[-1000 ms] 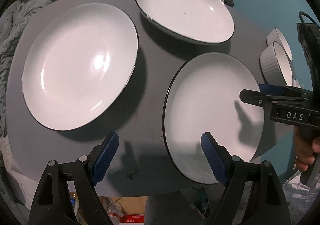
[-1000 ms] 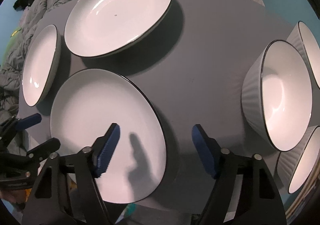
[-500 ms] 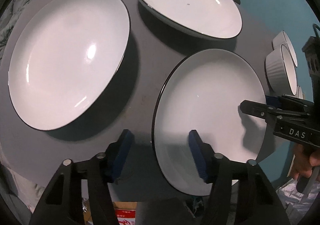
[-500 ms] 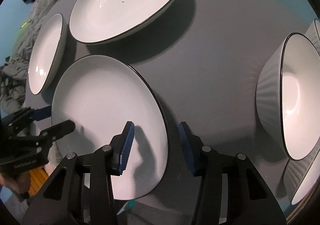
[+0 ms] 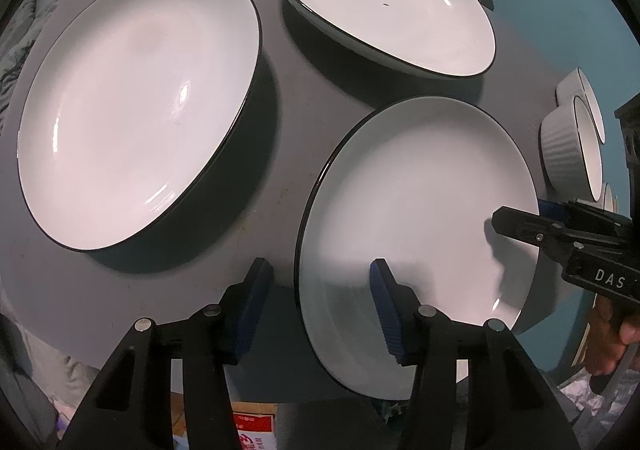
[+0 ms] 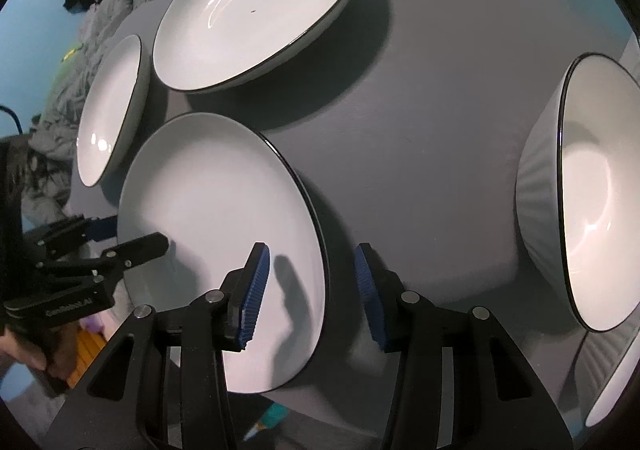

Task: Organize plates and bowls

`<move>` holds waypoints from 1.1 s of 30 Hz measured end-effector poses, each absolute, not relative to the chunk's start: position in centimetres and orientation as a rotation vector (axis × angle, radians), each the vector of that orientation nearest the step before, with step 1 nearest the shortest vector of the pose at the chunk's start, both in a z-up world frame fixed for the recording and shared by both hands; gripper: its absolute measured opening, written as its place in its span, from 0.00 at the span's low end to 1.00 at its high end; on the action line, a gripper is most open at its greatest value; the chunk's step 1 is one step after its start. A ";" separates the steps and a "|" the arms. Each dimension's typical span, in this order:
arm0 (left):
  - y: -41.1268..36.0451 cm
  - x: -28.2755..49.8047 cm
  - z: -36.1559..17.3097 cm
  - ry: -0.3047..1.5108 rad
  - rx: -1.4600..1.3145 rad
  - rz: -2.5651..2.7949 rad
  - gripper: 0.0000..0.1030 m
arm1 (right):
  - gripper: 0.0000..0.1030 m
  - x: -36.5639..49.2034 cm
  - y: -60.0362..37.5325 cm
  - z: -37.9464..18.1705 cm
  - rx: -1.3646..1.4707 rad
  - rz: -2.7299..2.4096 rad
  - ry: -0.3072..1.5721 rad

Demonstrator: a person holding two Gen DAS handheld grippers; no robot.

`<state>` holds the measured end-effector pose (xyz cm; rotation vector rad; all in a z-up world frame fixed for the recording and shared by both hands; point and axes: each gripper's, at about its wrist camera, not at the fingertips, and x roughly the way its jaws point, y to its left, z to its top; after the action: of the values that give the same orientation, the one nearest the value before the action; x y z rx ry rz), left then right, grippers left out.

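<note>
Three white plates with black rims lie on a round grey table. The near plate has its left rim between the fingers of my left gripper, one pad over the plate and one outside. The jaws are closing, with a gap still showing on both sides of the rim. My right gripper straddles the same plate's right rim, jaws closing, pads not touching it. Each gripper shows in the other's view: the right gripper, the left gripper.
A second plate lies at the left and a third plate at the back. Ribbed white bowls stand at the table's right edge. Crumpled bedding lies beyond the table, and a cardboard box sits under its front edge.
Both grippers have come in over the near plate's opposite rims, and both pairs of jaws have narrowed from wide open. The plates have not moved.
</note>
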<state>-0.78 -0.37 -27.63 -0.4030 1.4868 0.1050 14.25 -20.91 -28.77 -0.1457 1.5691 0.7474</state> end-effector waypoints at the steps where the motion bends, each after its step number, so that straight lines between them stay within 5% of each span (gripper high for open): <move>1: -1.1 -0.5 -28.2 1.485 -0.405 0.110 0.51 | 0.44 14.5 -21.1 -28.7 -0.137 0.747 1.576; 5: -1.1 -0.5 -28.5 1.488 -0.412 0.124 0.46 | 0.38 13.5 -21.3 -28.8 -0.146 0.727 1.597; 10: -0.2 -0.2 -28.6 1.511 -0.450 0.122 0.44 | 0.16 13.6 -21.0 -28.9 -0.116 0.711 1.643; 17: 0.6 -0.2 -29.0 1.528 -0.472 0.080 0.25 | 0.16 13.2 -21.0 -29.2 -0.070 0.725 1.697; 33: 1.5 0.5 -30.8 1.543 -0.458 0.003 0.23 | 0.16 13.7 -20.9 -29.8 -0.036 0.696 1.738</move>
<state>0.55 1.46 -30.78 -0.4584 1.5434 0.0027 13.66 -20.94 -29.81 -0.0365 1.7384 0.6955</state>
